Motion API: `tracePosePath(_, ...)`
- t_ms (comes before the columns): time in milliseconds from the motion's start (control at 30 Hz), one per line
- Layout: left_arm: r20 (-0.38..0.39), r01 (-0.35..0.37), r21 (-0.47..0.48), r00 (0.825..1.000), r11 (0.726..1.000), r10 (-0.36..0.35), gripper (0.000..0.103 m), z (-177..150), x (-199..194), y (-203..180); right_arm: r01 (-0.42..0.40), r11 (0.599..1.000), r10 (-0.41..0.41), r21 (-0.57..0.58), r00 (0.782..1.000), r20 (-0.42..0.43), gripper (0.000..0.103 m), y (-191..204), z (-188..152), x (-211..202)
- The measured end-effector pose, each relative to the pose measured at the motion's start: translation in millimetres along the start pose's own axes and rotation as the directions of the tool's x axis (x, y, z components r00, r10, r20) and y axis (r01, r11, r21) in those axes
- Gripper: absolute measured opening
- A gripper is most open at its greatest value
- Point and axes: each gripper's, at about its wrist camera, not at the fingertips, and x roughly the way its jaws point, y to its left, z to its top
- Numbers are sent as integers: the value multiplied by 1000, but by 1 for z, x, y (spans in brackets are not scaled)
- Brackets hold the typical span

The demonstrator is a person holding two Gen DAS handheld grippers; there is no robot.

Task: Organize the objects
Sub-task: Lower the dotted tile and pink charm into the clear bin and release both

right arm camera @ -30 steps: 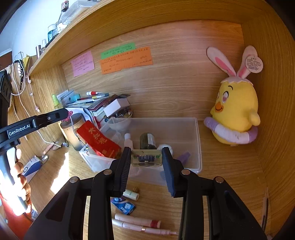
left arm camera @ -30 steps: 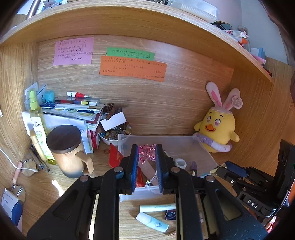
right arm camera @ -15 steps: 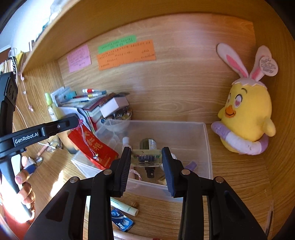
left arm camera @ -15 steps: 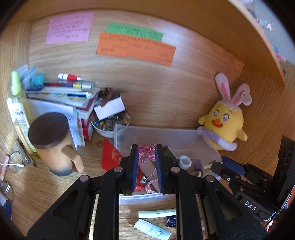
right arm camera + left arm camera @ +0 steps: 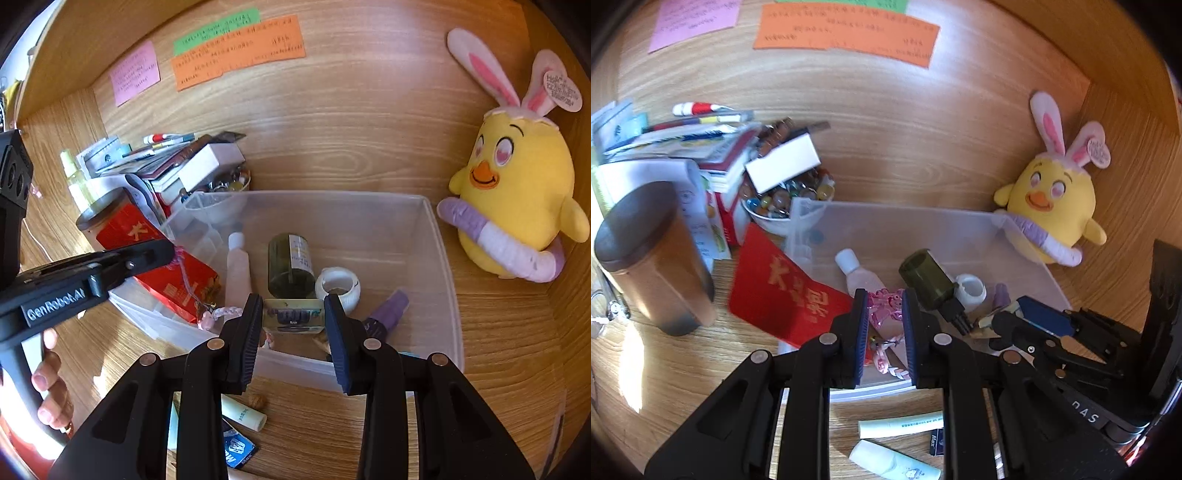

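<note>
A clear plastic bin (image 5: 448, 280) stands on the wooden desk; it also shows in the left wrist view (image 5: 960, 221). My left gripper (image 5: 884, 308) is shut on a pink charm (image 5: 884, 308) whose cord hangs a red envelope (image 5: 786, 299) over the bin's left edge. My right gripper (image 5: 293, 315) is shut on a small greenish rectangular part (image 5: 293, 315) above the bin's front. Inside the bin lie a dark green bottle (image 5: 290, 264), a small clear bottle (image 5: 238, 266), a white cap (image 5: 338, 286) and a purple tube (image 5: 389, 312).
A yellow chick plush (image 5: 517, 199) sits right of the bin. Books, a marble bowl (image 5: 786, 199) and a brown lidded mug (image 5: 650, 254) crowd the left. Pale tubes (image 5: 899, 424) and a small blue packet (image 5: 238, 452) lie on the desk in front.
Both grippers have moved forward and down over the bin. The red envelope has dropped lower onto the bin's left edge. Both grips are unchanged.
</note>
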Motion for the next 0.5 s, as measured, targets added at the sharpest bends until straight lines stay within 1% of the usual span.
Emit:
tracePosePath(133,-28,4,23,1000,1000,-3,17,-4,9,-6,18,1000,-18,2,1000,-4,31,-1,1,3)
tracePosePath(300,-48,17,35,999,999,-15,18,-6,12,-10,46,999,-46,-5,999,-9,31,-2,1,6)
tracePosePath(367,-53,12,38,999,999,-10,18,-6,12,-11,53,999,-53,-7,999,-7,31,-1,1,6)
tracePosePath(400,-54,8,38,999,999,-6,21,-7,11,-11,56,998,-56,-6,998,-7,31,-2,1,7)
tracePosePath(433,-52,7,35,999,999,-5,28,-7,9,-11,59,998,-59,-6,998,-6,31,-2,1,7)
tracePosePath(467,-48,9,32,999,999,-7,30,-7,8,-11,61,998,-61,-7,998,-6,31,-1,1,7)
tracePosePath(500,-44,10,29,999,1000,-8,35,-7,6,-11,64,998,-64,-10,998,-6,32,-1,1,7)
